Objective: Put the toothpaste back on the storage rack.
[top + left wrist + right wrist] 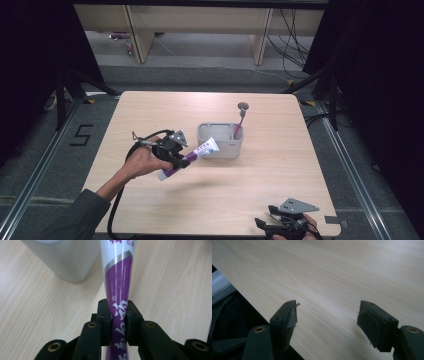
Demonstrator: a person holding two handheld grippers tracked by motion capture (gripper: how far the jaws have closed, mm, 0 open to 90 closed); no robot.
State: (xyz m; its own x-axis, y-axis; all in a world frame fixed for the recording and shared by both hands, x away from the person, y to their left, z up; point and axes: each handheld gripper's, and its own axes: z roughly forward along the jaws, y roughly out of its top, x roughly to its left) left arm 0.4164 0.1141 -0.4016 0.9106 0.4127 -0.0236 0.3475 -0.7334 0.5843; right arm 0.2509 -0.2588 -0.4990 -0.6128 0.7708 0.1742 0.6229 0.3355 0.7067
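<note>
A purple and white toothpaste tube [192, 156] hangs above the table, held near its purple end by my left gripper [176, 156], which is shut on it. In the left gripper view the tube [118, 277] runs up between the jaws, its white end reaching toward a grey holder [67, 257]. That grey holder [220, 145] stands at the table's middle with a pink toothbrush [240, 120] upright in its right side. The tube's white end sits just over the holder's left front edge. My right gripper [280, 226] rests open at the table's near right edge, its fingers [287, 320] wide apart over bare wood.
The light wooden table [280, 175] has free surface left, right and in front of the holder. Its near edge [257, 310] drops off to dark floor beside my right gripper. Metal rails and cables lie on the floor around the table.
</note>
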